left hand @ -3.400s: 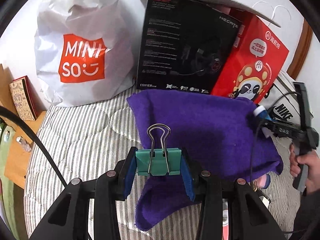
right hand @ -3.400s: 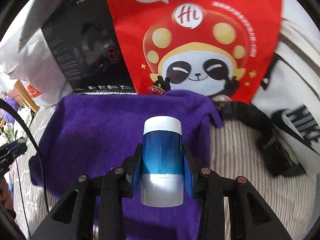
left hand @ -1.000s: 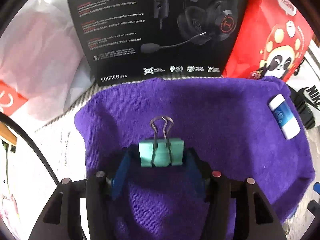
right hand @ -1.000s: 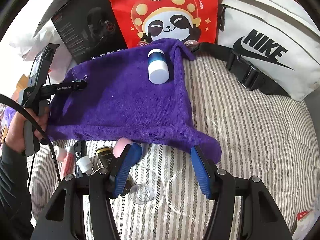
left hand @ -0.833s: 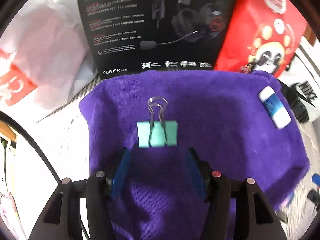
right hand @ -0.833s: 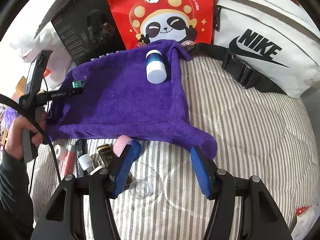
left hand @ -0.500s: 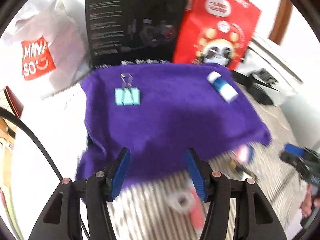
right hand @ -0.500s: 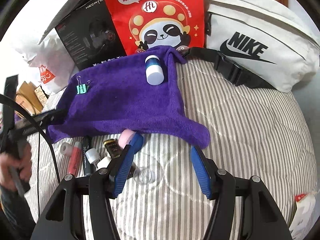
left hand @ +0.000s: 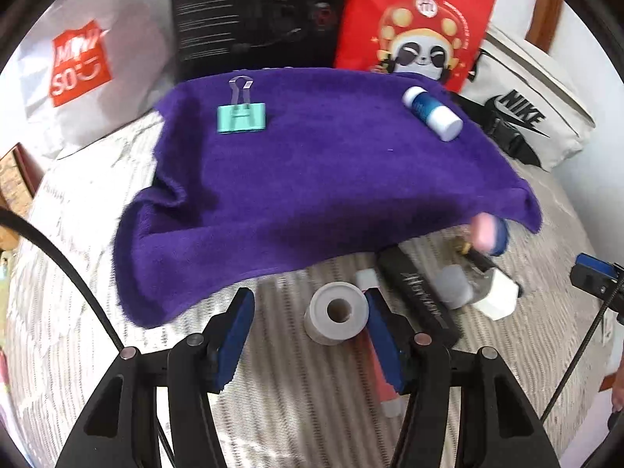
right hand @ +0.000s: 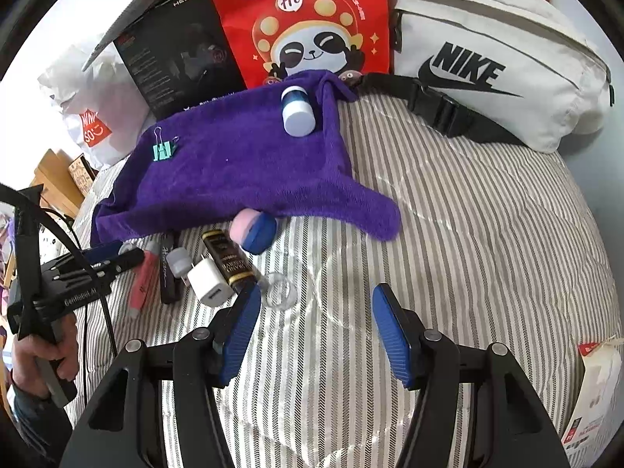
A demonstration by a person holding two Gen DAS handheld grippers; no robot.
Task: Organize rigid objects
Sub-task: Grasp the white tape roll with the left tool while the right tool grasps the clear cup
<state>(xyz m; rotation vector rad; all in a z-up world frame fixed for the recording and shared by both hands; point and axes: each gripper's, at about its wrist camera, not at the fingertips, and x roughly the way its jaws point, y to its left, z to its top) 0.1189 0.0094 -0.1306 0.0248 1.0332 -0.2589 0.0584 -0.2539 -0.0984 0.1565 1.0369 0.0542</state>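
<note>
A purple towel lies on the striped bed. On it sit a teal binder clip at the far left and a blue bottle with white cap at the far right. My left gripper is open, with a white tape roll between its fingers near the right pad. My right gripper is open and empty over the bedding. A pile lies below the towel: a pink-and-blue puff, a white charger, a black-gold tube, a black tube, a pink pen.
A black headset box, a red panda bag, a white Nike bag and a Miniso bag stand along the back. A clear suction cup lies by my right gripper's left finger. A white packet sits at the right edge.
My left gripper let go of the binder clip on the towel, pulled back and came down over the tape roll. My right gripper left the blue bottle on the towel earlier and has backed away, open.
</note>
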